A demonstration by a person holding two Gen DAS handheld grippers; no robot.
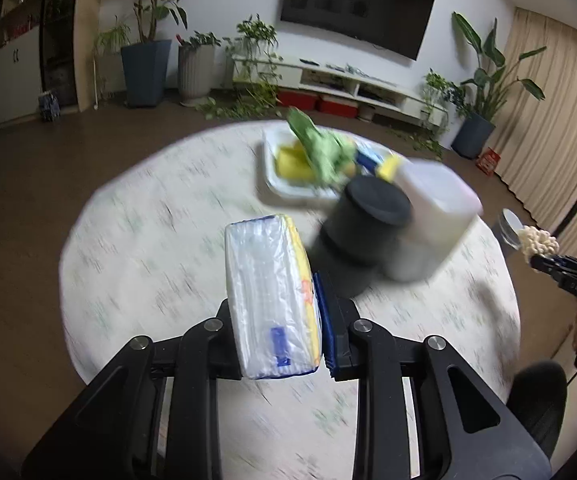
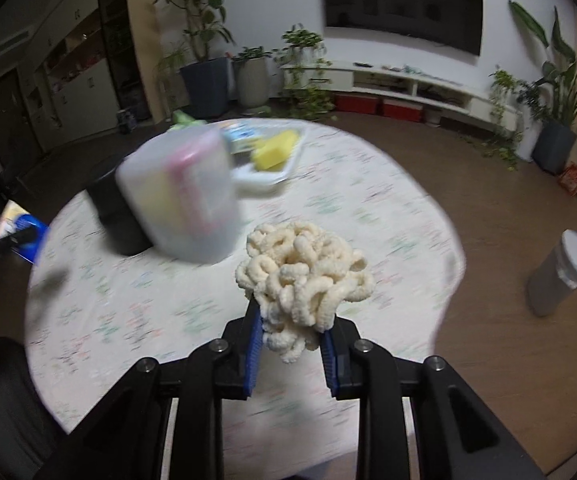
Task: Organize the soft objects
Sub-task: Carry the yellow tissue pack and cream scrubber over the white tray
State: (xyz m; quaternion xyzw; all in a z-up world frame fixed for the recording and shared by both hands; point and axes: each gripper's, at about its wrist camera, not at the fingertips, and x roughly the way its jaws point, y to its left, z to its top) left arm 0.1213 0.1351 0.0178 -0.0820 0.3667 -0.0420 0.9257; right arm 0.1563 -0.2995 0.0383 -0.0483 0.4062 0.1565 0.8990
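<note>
My left gripper is shut on a tissue pack in clear wrap with yellow and blue print, held above the round table. My right gripper is shut on a cream fluffy chenille cloth, also above the table. From the left wrist view that cloth and the right gripper show at the far right. A white tray at the far side holds a yellow sponge, a green cloth and blue-yellow items. The tray and sponge also show in the right wrist view.
A black cylinder and a translucent white lidded tub stand mid-table, in front of the tray; both show in the right view, the tub before the cylinder. A grey bin stands on the floor right of the table. Plants and a TV stand line the wall.
</note>
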